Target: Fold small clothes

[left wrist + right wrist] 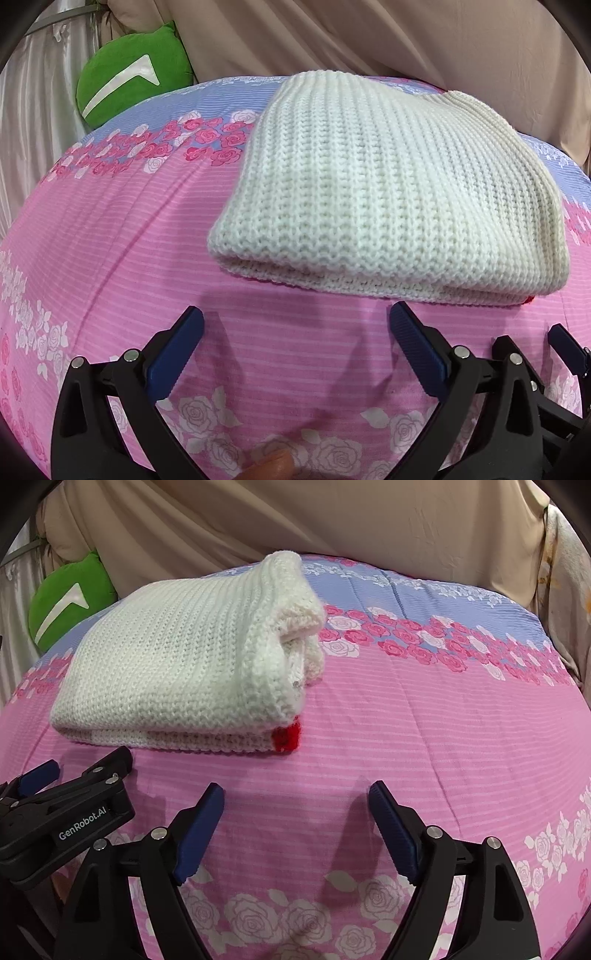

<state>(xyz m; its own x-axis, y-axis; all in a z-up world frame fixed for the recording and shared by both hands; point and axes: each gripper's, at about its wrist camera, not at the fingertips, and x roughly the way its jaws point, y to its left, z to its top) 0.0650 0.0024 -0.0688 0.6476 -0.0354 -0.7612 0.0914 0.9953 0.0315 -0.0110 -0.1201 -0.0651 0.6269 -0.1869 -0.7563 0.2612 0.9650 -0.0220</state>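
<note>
A white knitted garment lies folded into a thick flat bundle on the pink floral bedsheet. It also shows in the right wrist view, with a small red patch at its near right corner. My left gripper is open and empty, just in front of the bundle's near edge. My right gripper is open and empty, in front and to the right of the bundle. The left gripper shows at the left of the right wrist view.
A green cushion with a white mark leans at the back left, also in the right wrist view. Beige draped cloth hangs behind the bed. The sheet turns blue toward the back.
</note>
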